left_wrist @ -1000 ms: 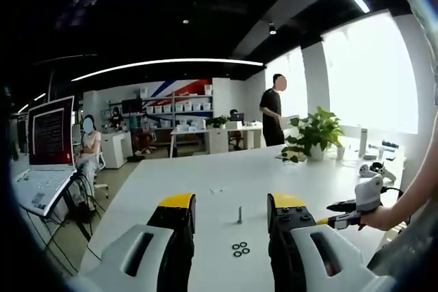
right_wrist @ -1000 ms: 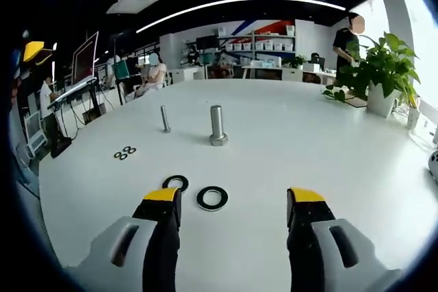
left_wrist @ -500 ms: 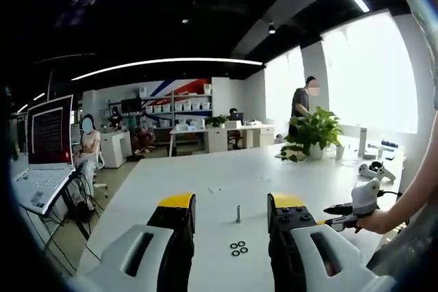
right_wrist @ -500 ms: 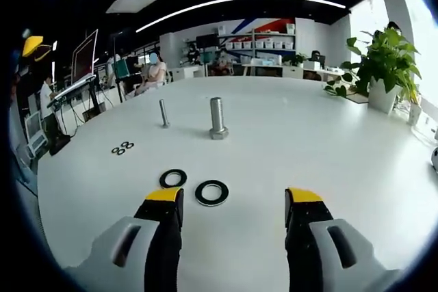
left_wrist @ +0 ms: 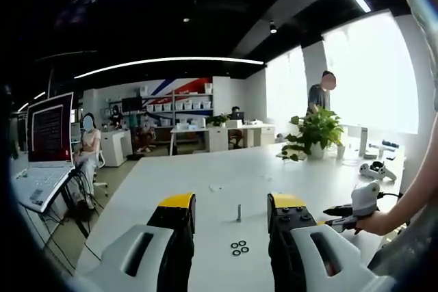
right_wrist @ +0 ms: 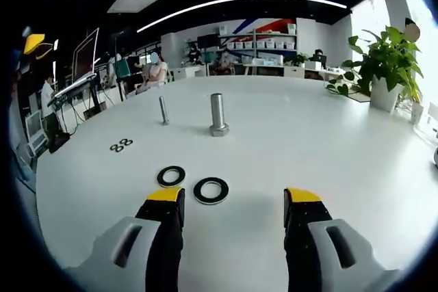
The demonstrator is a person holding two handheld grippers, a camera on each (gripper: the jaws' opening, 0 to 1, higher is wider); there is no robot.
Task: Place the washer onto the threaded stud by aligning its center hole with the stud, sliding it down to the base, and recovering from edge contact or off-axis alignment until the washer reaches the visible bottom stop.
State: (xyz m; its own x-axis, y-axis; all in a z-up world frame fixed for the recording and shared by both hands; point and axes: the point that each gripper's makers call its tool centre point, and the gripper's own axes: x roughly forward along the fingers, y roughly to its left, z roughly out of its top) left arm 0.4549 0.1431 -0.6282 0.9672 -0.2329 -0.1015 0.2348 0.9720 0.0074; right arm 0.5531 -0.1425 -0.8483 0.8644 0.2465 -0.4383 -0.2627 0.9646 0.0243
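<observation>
On the white table I count two large washers, lying flat side by side just ahead of my right gripper, and three small washers in a cluster further left. Two studs stand upright: a thick stud and a thin stud. My right gripper is released and holds nothing. My left gripper is also spread and bare.

3 small washers too tiny to detail, laptop edge-cropped

Two studs, five washers
</observation>
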